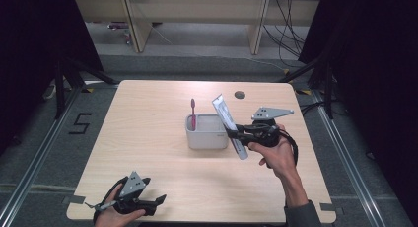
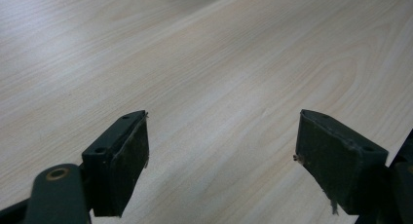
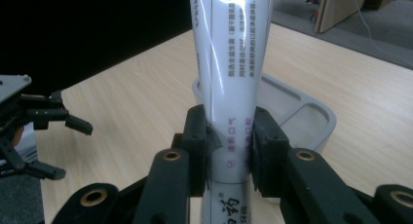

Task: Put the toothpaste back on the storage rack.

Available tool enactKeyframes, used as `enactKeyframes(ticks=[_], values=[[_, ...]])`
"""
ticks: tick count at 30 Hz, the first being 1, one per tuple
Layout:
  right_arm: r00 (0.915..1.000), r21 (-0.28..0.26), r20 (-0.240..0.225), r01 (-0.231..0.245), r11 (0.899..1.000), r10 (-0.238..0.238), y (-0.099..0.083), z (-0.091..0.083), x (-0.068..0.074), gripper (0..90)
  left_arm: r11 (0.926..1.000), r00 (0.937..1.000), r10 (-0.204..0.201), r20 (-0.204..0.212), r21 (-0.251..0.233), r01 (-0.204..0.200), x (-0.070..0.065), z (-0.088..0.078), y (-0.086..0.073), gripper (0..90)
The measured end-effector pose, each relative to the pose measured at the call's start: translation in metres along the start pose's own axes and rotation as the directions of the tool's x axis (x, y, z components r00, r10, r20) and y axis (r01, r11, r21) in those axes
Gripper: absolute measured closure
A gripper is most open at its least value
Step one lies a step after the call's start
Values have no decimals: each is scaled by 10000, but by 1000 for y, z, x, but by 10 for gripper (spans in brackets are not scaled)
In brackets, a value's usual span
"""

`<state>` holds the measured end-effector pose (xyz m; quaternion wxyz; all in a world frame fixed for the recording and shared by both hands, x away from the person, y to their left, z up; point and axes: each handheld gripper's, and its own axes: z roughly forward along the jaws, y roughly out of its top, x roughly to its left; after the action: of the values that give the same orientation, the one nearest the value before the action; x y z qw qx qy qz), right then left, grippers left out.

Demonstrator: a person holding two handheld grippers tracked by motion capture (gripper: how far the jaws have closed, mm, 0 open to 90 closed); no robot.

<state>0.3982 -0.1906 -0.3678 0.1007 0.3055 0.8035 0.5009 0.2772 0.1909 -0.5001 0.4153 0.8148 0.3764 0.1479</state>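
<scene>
Right gripper (image 3: 229, 146) clamped on toothpaste tube (image 3: 229, 63), held beside the grey holder (image 1: 207, 138).
I see my left gripper (image 2: 221, 156) jaws apart over bare table (image 2: 219, 63); pink toothbrush (image 1: 193, 113) upright in holder.

high view sits overhead, looking forward and down on the whole surface (image 1: 148, 133). left gripper (image 2: 221, 156) view skims low over bare wood. right gripper (image 3: 229, 151) view looks along its jaws, sharing the tub (image 3: 311, 112) ahead with the high view.
</scene>
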Motion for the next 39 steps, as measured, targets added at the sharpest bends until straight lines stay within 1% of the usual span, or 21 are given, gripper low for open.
enactKeyframes(ticks=[7, 10, 11, 13, 14, 15, 16, 17, 20, 22, 23, 24, 25, 27, 29, 30, 31, 32, 33, 34, 39], values=[[9999, -727, 28, -126, 9973, 129, 10, 9, -2, 723, 10000, 10000, 2, 15, -19, -2, 0, 0, 0, 192], [9991, -832, -122, -421, 9956, 412, 15, 12, -3, 724, 10000, 10000, 11, 47, -35, -11, 0, 0, 0, 192], [9994, -1028, -127, -346, 9941, 335, 16, 13, -5, 723, 9996, 9997, 237, -26, 150, -237, 2, -1, 0, 192], [9990, -1110, -157, -437, 9929, 422, 19, 15, -5, 723, 9997, 9997, 244, -16, 92, -243, 2, -1, 0, 192], [9980, -1079, -121, -622, 9922, 612, 20, 15, -4, 724, 10000, 10000, 23, 63, -38, -23, 0, 0, 0, 192], [9995, -1241, -47, -327, 9917, 324, 23, 17, -6, 723, 10000, 10000, 16, 54, -52, -16, 0, 0, 0, 192], [9992, -1272, -122, -397, 9911, 385, 24, 18, -6, 723, 10000, 10000, 15, 61, -38, -15, 0, 0, 0, 192], [9990, -1317, -94, -453, 9903, 444, 26, 19, -7, 723, 9997, 9997, 225, -3, 93, -225, 2, -1, 0, 192], [9984, -1520, -39, -557, 9868, 558, 30, 22, -10, 723, 9995, 9996, 269, -21, 161, -269, 2, -1, 0, 192], [9969, -1560, -82, -783, 9847, 780, 31, 24, -11, 724, 9991, 9994, 345, -23, 238, -344, 2, -2, 0, 192], [9982, -1641, -40, -597, 9846, 598, 33, 26, -12, 724, 9996, 9997, 249, -18, 164, -249, 1, -1, 0, 192], [9974, -1683, 11, -714, 9831, 727, 33, 27, -12, 724, 10000, 10000, 27, 77, -73, -26, 0, 0, 0, 192], [9979, -1713, -18, -646, 9831, 653, 34, 28, -13, 723, 9996, 9997, 231, -22, 162, -230, 2, -1, 0, 192], [9976, -1817, 57, -673, 9810, 695, 35, 31, -15, 723, 10000, 10000, 40, 67, -32, -39, 0, 0, 0, 192], [9980, -1950, 71, -603, 9789, 629, 35, 35, -18, 723, 9993, 9995, 311, 66, 197, -312, 2, -2, 0, 192], [9977, -1973, 15, -658, 9781, 674, 35, 37, -19, 724, 9999, 9999, 113, 34, 27, -113, 0, -1, 0, 192], [9979, -1973, 185, -574, 9787, 622, 35, 38, -20, 723, 9995, 9996, 267, -13, 163, -267, 2, -1, 0, 192], [9962, -1921, 11, -850, 9777, 869, 35, 39, -19, 723, 9992, 9994, 336, -22, 225, -335, 2, -2, 0, 192], [9976, -2051, 149, -633, 9767, 678, 35, 40, -21, 723, 9991, 9994, 354, -19, 244, -354, 2, -2, 0, 192], [9962, -1968, -1, -850, 9768, 867, 36, 42, -20, 724, 9990, 9994, 360, -16, 249, -360, 2, -2, 0, 192], [9940, -2078, 24, -1068, 9723, 1097, 37, 48, -23, 724, 9994, 9995, 290, 92, 187, -292, 1, -2, 0, 192]])
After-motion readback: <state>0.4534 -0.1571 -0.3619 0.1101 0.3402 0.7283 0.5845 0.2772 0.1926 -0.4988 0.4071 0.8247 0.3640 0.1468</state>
